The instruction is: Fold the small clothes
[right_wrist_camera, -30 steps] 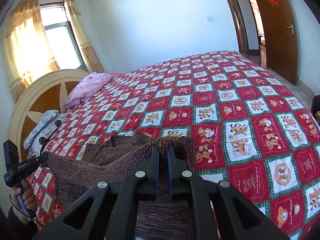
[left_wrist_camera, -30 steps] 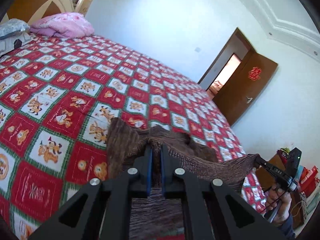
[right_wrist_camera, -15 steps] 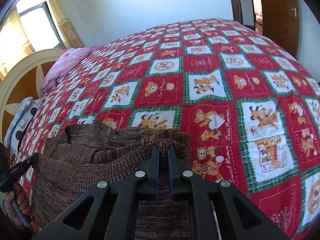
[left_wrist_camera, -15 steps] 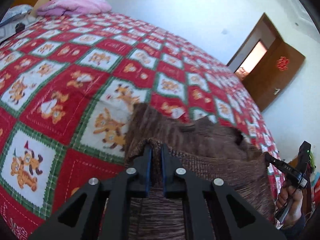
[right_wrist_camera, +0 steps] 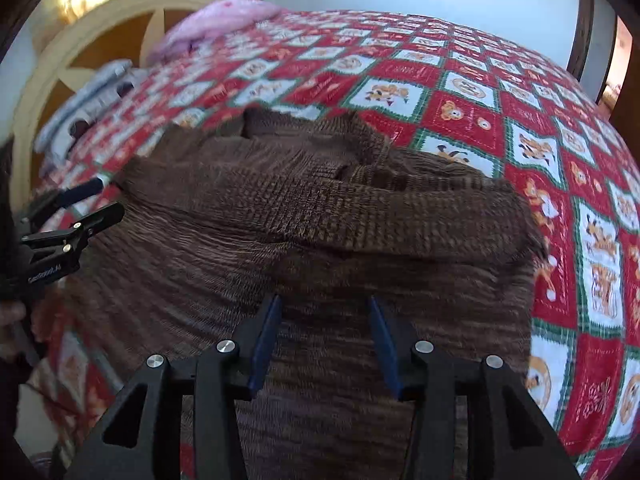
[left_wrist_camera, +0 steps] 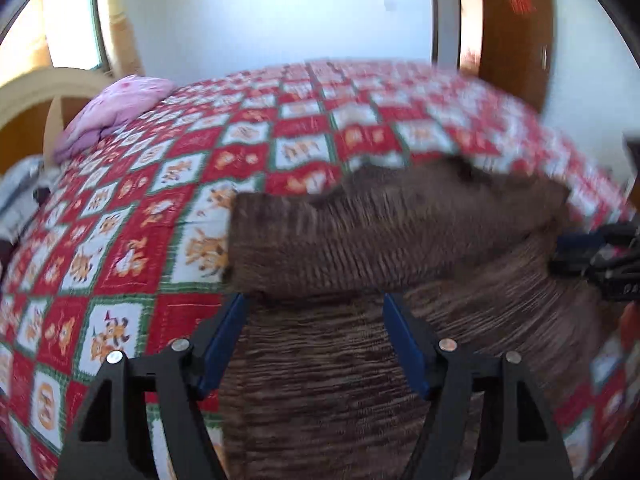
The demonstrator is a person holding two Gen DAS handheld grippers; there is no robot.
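Note:
A brown knitted sweater [left_wrist_camera: 360,240] lies folded over on the red patterned bedspread [left_wrist_camera: 160,184]. It also shows in the right wrist view [right_wrist_camera: 320,216], with its ribbed hem doubled onto the body. My left gripper [left_wrist_camera: 314,304] is open just above the near part of the sweater, holding nothing. My right gripper [right_wrist_camera: 324,306] is open too, above the sweater's near side. Each gripper shows in the other's view: the right one [left_wrist_camera: 596,256] at the sweater's right end, the left one [right_wrist_camera: 84,208] at its left end.
A pink pillow [left_wrist_camera: 116,112] and a grey folded item [right_wrist_camera: 84,96] lie by the wooden headboard [right_wrist_camera: 100,36]. A wooden door [left_wrist_camera: 516,24] stands open beyond the bed. The bedspread stretches bare behind and beside the sweater.
Both grippers were shut on the sweater's edge and carried it forward over the body. Now both have opened and let go, and the edge lies folded on the sweater.

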